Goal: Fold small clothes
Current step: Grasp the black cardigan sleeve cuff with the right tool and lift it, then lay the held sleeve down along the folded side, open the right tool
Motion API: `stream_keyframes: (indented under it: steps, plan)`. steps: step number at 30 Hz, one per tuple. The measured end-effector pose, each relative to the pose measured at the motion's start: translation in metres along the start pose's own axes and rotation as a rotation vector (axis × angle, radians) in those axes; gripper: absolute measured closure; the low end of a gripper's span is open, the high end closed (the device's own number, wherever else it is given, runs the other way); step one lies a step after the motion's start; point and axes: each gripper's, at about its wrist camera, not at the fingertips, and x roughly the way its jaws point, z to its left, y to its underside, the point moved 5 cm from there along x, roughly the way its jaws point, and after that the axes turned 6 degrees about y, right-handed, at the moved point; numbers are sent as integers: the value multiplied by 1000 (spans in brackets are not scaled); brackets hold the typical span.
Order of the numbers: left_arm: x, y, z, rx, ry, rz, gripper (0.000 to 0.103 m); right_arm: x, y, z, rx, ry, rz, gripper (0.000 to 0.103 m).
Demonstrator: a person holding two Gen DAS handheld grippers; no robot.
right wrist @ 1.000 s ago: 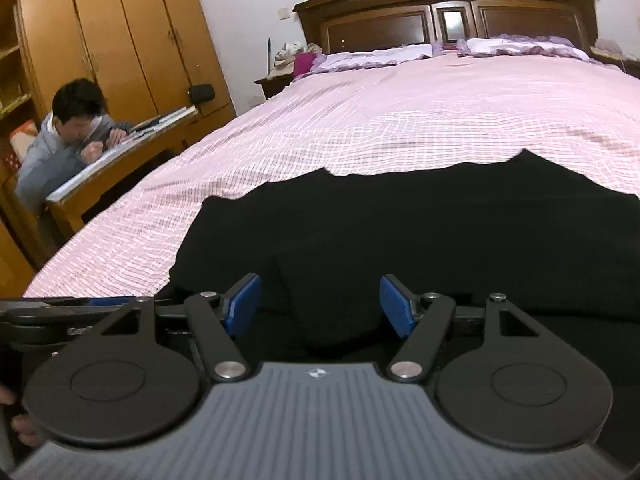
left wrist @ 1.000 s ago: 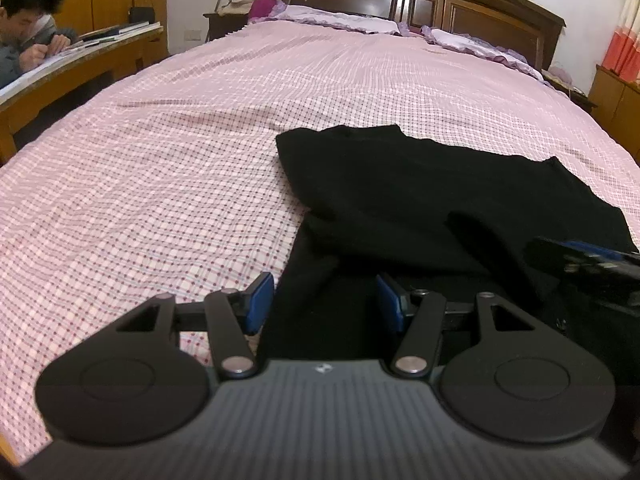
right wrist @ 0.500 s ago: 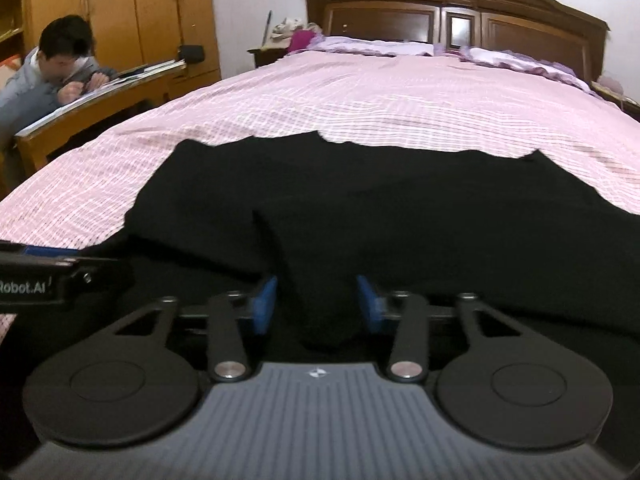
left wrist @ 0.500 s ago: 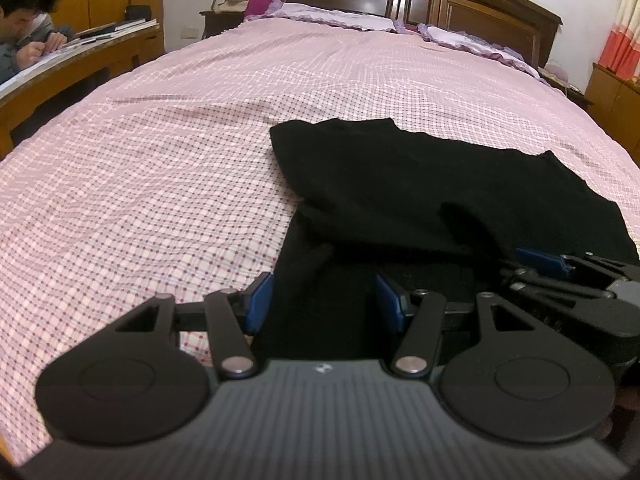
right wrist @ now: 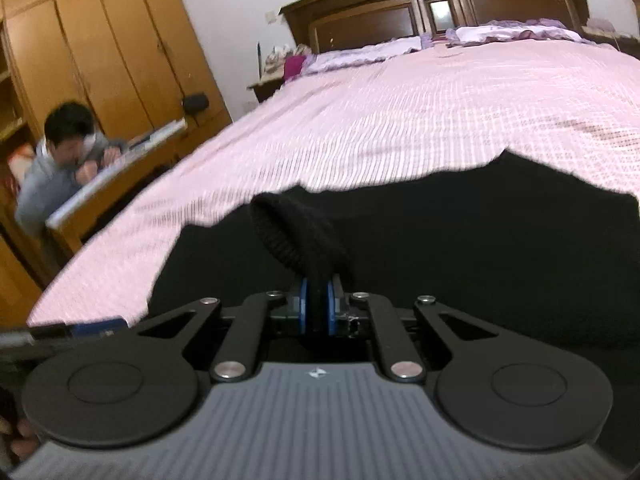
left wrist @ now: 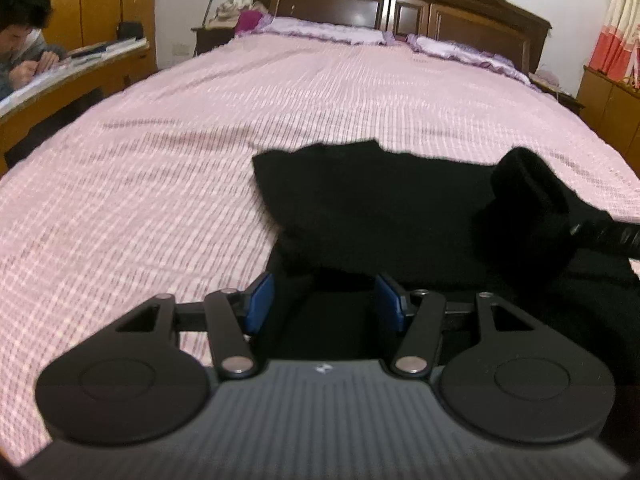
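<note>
Your right gripper [right wrist: 316, 312] has its fingers clenched on a ribbed cuff [right wrist: 296, 232] of the black sweater [left wrist: 372, 216], lifted above the rest of it. The sweater lies on the pink checked bed [left wrist: 200, 152]. Your left gripper [left wrist: 324, 300] is released, its fingers apart over what seems the sweater's near edge.

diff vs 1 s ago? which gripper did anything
The right gripper closed: open a second ago, half closed at 0.5 s, it now pinches a ribbed edge of the black garment and has lifted it off the bed. The left wrist view shows that bunch raised on the right. The left gripper stayed open over the garment's near edge, holding nothing.
</note>
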Motion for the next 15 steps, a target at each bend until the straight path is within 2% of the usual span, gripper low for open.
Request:
stream_keyframes:
  steps: [5, 8, 12, 15]
  plan:
    - [8, -19, -12, 72, 14, -75, 45, -31, -48, -31, 74, -7, -82, 94]
    - [19, -30, -19, 109, 20, -114, 45, -53, -70, -55, 105, 25, -132, 94]
    - [37, -40, -23, 94, 37, -140, 45, -74, -77, -93, 130, 108, -183, 94]
    - [54, -39, -25, 93, 48, -125, 45, -76, -66, -125, 176, 173, -171, 94]
